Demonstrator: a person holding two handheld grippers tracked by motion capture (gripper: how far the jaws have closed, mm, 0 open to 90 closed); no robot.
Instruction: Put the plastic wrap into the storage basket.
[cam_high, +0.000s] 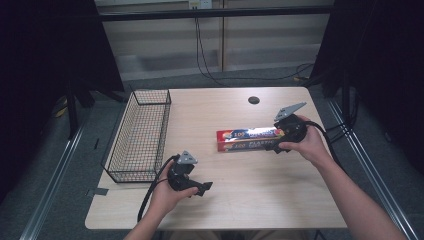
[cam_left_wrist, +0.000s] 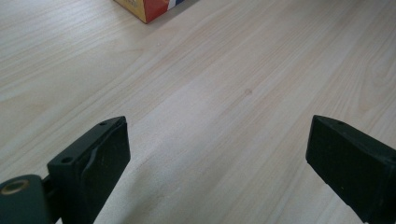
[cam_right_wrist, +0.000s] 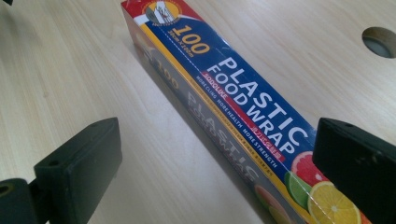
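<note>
A long red, blue and yellow box of plastic food wrap lies flat on the wooden table, right of centre. In the right gripper view the box runs away between the two wide-apart jaws, closer to the right one. My right gripper is open at the box's right end, and neither jaw presses the box. My left gripper is open low over bare table near the front edge, pointing right. One corner of the box shows at the top of the left gripper view.
A black wire basket stands along the table's left side with nothing in it. A round cable hole sits near the far edge. Bare wood lies between the two grippers.
</note>
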